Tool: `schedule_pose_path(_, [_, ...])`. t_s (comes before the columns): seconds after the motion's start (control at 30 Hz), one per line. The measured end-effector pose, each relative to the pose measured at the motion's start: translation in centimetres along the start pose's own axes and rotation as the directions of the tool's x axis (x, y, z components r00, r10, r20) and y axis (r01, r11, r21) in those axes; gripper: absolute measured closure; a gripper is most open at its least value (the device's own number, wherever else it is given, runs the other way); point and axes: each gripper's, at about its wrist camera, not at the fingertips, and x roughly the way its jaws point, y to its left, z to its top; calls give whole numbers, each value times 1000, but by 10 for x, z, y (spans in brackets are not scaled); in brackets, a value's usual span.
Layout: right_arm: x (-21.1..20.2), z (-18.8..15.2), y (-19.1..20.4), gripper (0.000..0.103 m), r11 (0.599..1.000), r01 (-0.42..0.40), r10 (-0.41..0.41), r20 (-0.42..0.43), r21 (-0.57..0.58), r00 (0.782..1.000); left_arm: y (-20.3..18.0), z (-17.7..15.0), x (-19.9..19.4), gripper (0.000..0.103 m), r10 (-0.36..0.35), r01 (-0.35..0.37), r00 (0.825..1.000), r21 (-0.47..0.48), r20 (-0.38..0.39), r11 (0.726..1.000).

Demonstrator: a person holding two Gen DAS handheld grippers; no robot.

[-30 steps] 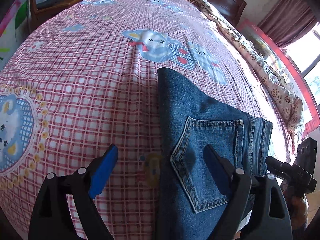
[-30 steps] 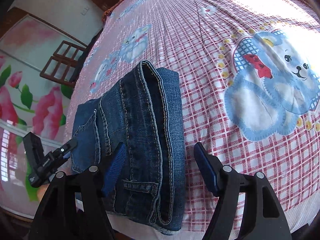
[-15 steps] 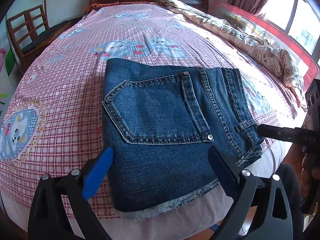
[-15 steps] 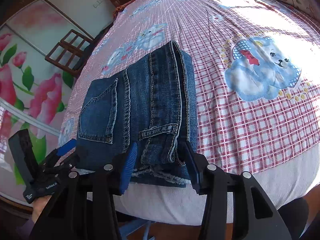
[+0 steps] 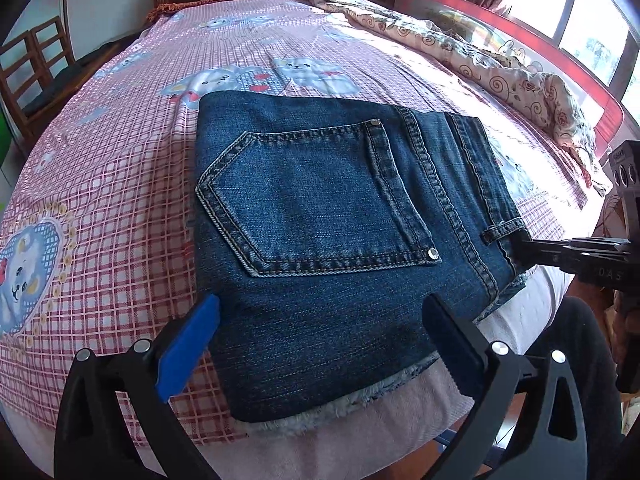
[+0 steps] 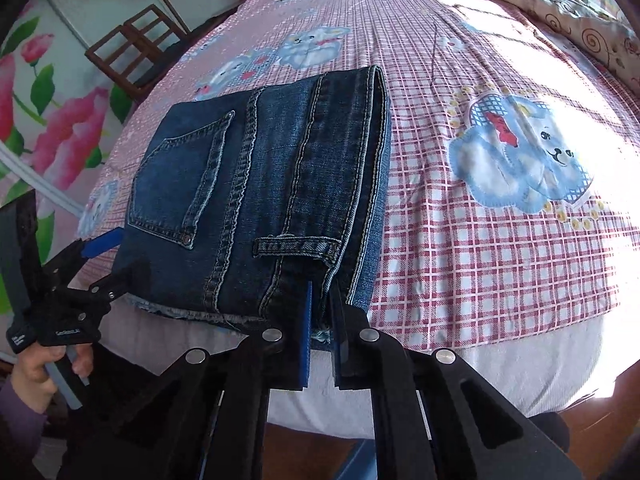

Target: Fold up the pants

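Note:
The blue denim pants (image 5: 328,236) lie folded into a thick rectangle at the near edge of the bed, back pocket up; they also show in the right wrist view (image 6: 264,184). My left gripper (image 5: 320,316) is open, its fingers straddling the pants' near left part just above the cloth. My right gripper (image 6: 322,300) is shut on the waistband corner of the pants near the belt loop (image 6: 296,246). The right gripper also shows in the left wrist view (image 5: 532,250), and the left gripper in the right wrist view (image 6: 100,264).
The bed (image 5: 120,184) has a pink checked sheet with bear prints, its white edge close to me. A patterned quilt (image 5: 500,72) lies along the far right side. A wooden chair (image 6: 132,52) stands by the left side. A window (image 5: 580,12) is at the right.
Both grippers drew back toward the bed's near edge. The right gripper closed from open onto the waistband corner. The left gripper stayed open.

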Motion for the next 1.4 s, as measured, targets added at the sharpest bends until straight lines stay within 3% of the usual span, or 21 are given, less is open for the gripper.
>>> schedule_pose_path(0.1, [8, -4, -17, 97, 993, -66, 64, 30, 94, 998, -3, 1, 4, 2, 16, -16, 1000, -4, -6, 1000])
schedule_pose_path(0.23, [-13, -2, -27, 94, 978, -114, 114, 12, 174, 993, -7, -1, 6, 2, 46, -46, 999, 11, -7, 999])
schedule_pose_path(0.37, [-52, 12, -12, 94, 993, 54, -65, 100, 105, 993, -5, -1, 5, 2, 48, -48, 999, -3, -9, 999])
schedule_pose_path(0.43, [-60, 30, 7, 94, 998, 59, -63, 148, 28, 987, -5, -1, 6, 2, 49, -49, 999, -11, -10, 999])
schedule_pose_path(0.5, [-53, 55, 35, 94, 987, 136, -120, 170, -89, 978, -5, -1, 6, 2, 56, -56, 998, -10, -12, 998])
schedule_pose_path(0.53, [-46, 67, 48, 76, 971, 190, -162, 185, -144, 969, -5, -1, 7, 2, 59, -59, 998, -11, -12, 998])
schedule_pose_path(0.57, [-38, 79, 58, 46, 953, 248, -210, 210, -175, 955, -6, -1, 7, 2, 60, -60, 998, -13, -13, 998])
schedule_pose_path(0.6, [-28, 90, 66, 37, 935, 297, -251, 226, -195, 941, -5, 0, 6, 2, 58, -58, 998, -19, -14, 998])
schedule_pose_path(0.67, [-10, 106, 71, 35, 909, 355, -305, 232, -219, 924, -3, 1, 6, 2, 47, -48, 999, -39, -15, 998])
schedule_pose_path(0.73, [6, 121, 66, 35, 925, 325, -290, 190, -195, 938, 0, 1, 6, 2, 36, -37, 999, -61, -15, 997])
schedule_pose_path(0.77, [13, 126, 62, 37, 947, 274, -250, 150, -169, 956, 2, 2, 7, 2, 32, -33, 999, -69, -15, 997])
schedule_pose_path(0.8, [20, 129, 56, 49, 964, 222, -207, 111, -146, 972, 2, 2, 7, 2, 30, -31, 999, -76, -16, 997])
schedule_pose_path(0.83, [25, 129, 57, 79, 961, 231, -219, 90, -154, 972, 3, 2, 7, 2, 28, -30, 999, -82, -17, 996])
schedule_pose_path(0.87, [26, 125, 60, 98, 959, 223, -210, 89, -176, 974, 4, 2, 8, 2, 26, -27, 1000, -87, -16, 996])
schedule_pose_path(1.07, [14, 119, 58, 103, 942, 275, -251, 138, -195, 958, 5, 2, 9, 2, 25, -27, 1000, -94, -16, 995])
schedule_pose_path(1.33, [34, 120, 46, 103, 926, 309, -294, 99, -215, 950, 5, 3, 12, 2, 30, -32, 999, -101, -20, 994])
schedule_pose_path(1.4, [30, 120, 42, 103, 940, 290, -277, 98, -180, 956, 4, 3, 13, 2, 34, -36, 999, -100, -22, 994])
